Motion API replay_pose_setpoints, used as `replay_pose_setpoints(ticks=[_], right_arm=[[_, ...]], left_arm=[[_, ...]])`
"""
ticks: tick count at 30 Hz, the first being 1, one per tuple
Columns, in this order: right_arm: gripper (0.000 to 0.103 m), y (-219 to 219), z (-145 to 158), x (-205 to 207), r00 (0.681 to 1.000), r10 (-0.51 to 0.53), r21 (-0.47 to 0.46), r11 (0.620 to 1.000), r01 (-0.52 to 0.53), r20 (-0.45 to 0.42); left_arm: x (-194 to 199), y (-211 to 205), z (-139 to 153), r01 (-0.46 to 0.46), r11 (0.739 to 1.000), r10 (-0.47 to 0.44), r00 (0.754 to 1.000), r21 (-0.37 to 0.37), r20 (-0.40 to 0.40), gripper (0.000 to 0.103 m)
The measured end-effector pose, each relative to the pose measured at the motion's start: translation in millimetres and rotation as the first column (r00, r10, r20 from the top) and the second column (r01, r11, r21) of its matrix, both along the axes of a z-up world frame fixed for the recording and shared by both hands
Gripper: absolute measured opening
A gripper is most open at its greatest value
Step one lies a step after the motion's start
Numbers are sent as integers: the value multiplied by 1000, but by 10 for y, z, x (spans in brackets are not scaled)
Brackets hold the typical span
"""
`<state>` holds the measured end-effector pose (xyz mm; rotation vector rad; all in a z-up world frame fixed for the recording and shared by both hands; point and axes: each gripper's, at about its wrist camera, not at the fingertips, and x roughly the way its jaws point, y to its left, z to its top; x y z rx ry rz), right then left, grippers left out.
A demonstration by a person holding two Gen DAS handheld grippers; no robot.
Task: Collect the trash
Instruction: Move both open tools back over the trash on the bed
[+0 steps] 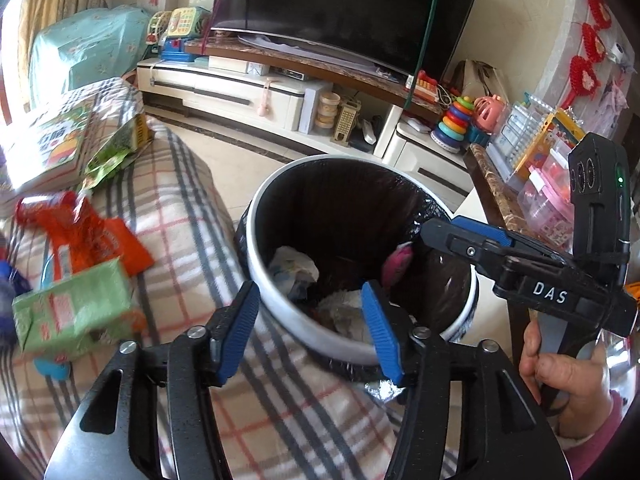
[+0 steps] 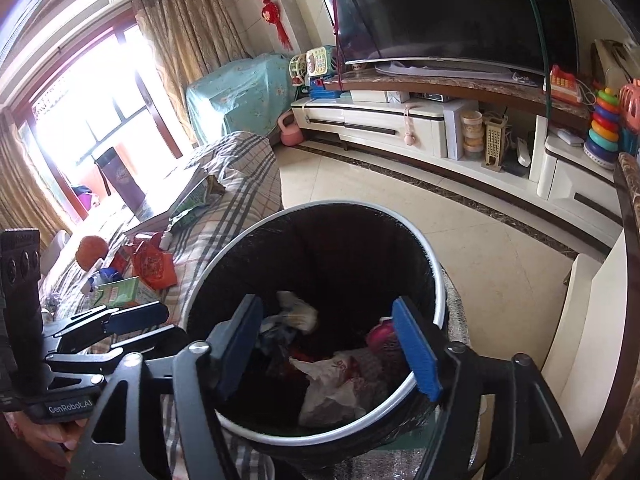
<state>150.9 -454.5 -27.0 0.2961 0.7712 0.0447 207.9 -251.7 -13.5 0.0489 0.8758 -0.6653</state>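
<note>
A white-rimmed trash bin [image 1: 256, 256] with a black liner stands beside the sofa; it also shows in the right wrist view [image 2: 438, 280]. Crumpled paper and a pink wrapper [image 1: 396, 264] lie inside. My left gripper [image 1: 310, 320] is open and empty over the bin's near rim. My right gripper [image 2: 332, 340] is open and empty above the bin; it shows from the side in the left wrist view [image 1: 436, 232]. On the plaid sofa cover lie a green carton [image 1: 76, 312], an orange wrapper [image 1: 80, 232] and a green packet [image 1: 116, 148].
A book [image 1: 48, 148] lies on the sofa's far end. A TV stand [image 1: 248, 92] with toys runs along the back. A marble-topped table [image 1: 500, 196] stands right of the bin. Tiled floor [image 2: 500, 264] lies beyond it.
</note>
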Motion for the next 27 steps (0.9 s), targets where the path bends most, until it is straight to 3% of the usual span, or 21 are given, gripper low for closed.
replay_pose_setpoints(ticks=[3, 8, 19, 27], right_arm=[[90, 92, 6, -71, 1000, 4, 20, 1000, -4, 13], [94, 302, 24, -154, 999, 29, 35, 999, -30, 25], [98, 874, 29, -260, 992, 121, 61, 990, -123, 39], [98, 1315, -16, -256, 981, 192, 53, 980, -194, 31]], left_arm=[[-90, 144, -5, -23, 1000, 23, 1000, -8, 3, 63], [-205, 476, -34, -84, 996, 84, 996, -27, -10, 67], [-371, 1365, -162, -267, 962, 264, 963, -63, -54, 69], [-422, 1854, -237, -351, 934, 347, 936, -70, -65, 69]])
